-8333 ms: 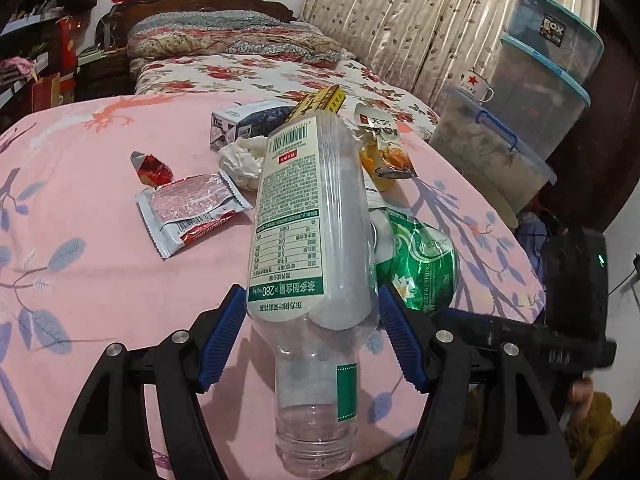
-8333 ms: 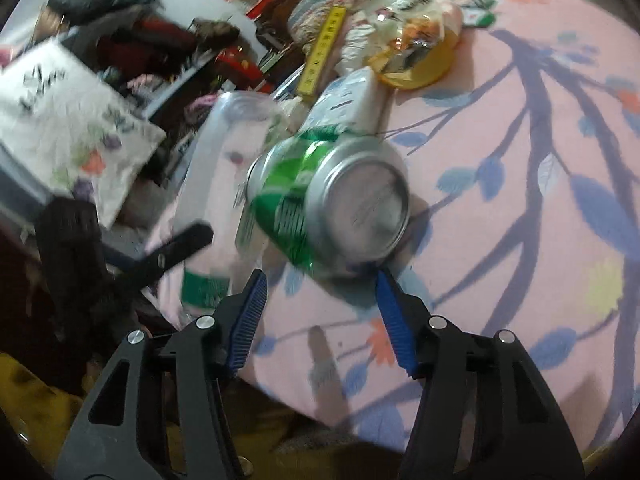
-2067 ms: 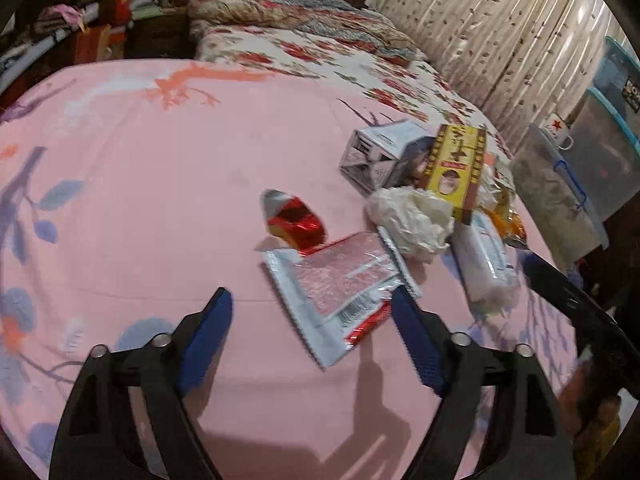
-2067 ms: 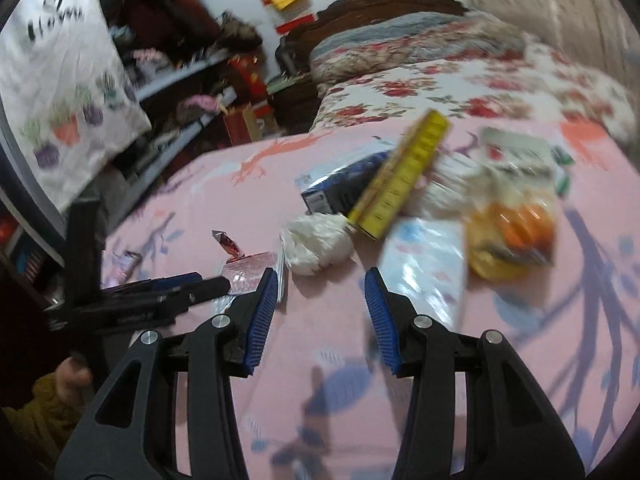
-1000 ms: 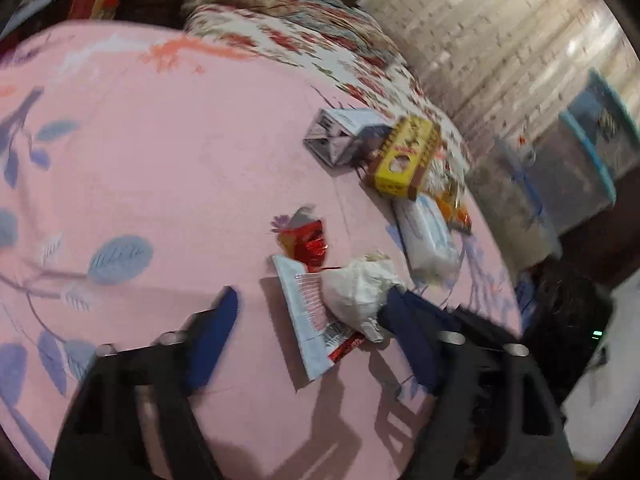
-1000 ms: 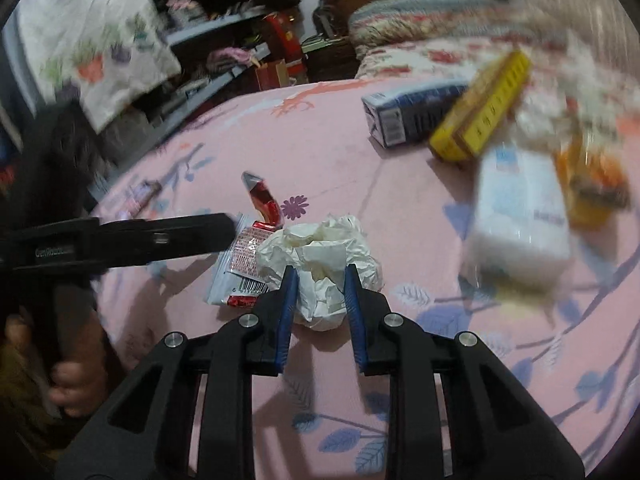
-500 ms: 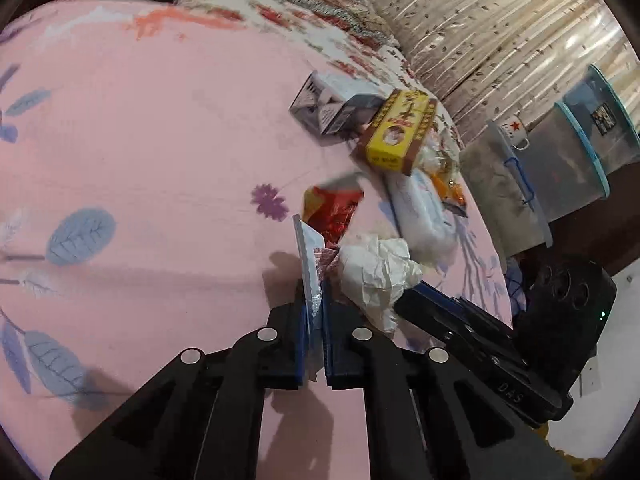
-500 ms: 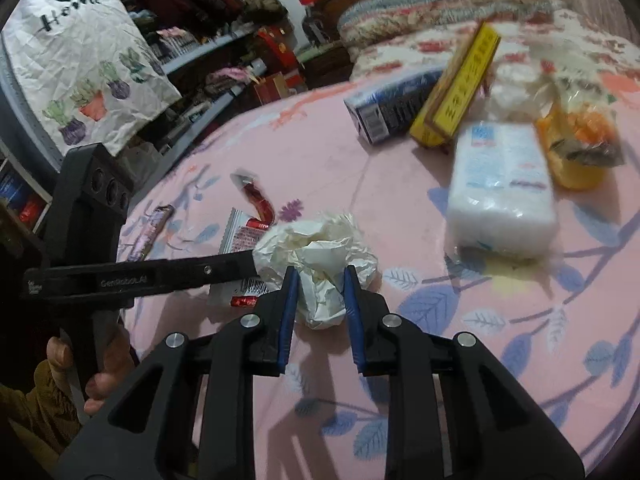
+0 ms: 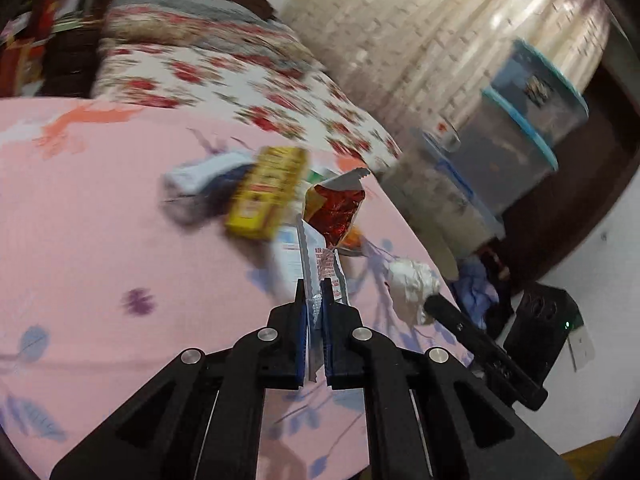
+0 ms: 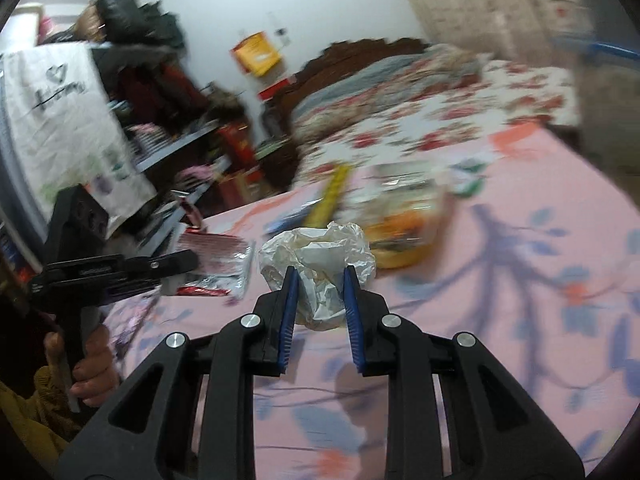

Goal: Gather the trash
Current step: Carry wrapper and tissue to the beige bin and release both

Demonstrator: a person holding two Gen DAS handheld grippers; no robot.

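1. Left gripper (image 9: 315, 312): jaws clenched on the edge of a flat silver-and-red snack wrapper (image 9: 320, 264), which stands on edge above the blue pads. A second, crumpled red foil wrapper (image 9: 336, 210) shows just above it; whether it is held too cannot be told.
2. Right gripper (image 10: 320, 300): jaws clamped on a crumpled white paper ball (image 10: 320, 258), which bulges above and between the blue pads, clear of the cloth.
3. In the right wrist view, the left gripper appears at the left edge, held by a hand (image 10: 90, 364) in a mustard-yellow sleeve (image 10: 36, 412), with the silver wrapper at its tip.
4. In the left wrist view, the right gripper's tip and the paper ball appear at lower right, past the table edge.
5. Trash on the table, blurred: a yellow carton (image 9: 268, 192) lying against a blue-and-white box (image 9: 208, 174); a white soft pack (image 9: 288, 264) behind the held wrapper; a clear bag (image 10: 404, 226) holding something orange.
6. Containers: stacked translucent storage bins with teal lids (image 9: 520, 136) stand beyond the table, at the right of the left wrist view; their contents cannot be made out.
7. Surface: a round table under a pink cloth (image 9: 100, 240) printed with blue leaves and branches.
8. Room: a bed with a floral cover (image 10: 440, 128) and dark carved headboard (image 10: 360, 54), a pale curtain (image 9: 440, 32), cluttered shelves (image 10: 172, 132), and a white printed cloth (image 10: 56, 120) hanging at left.
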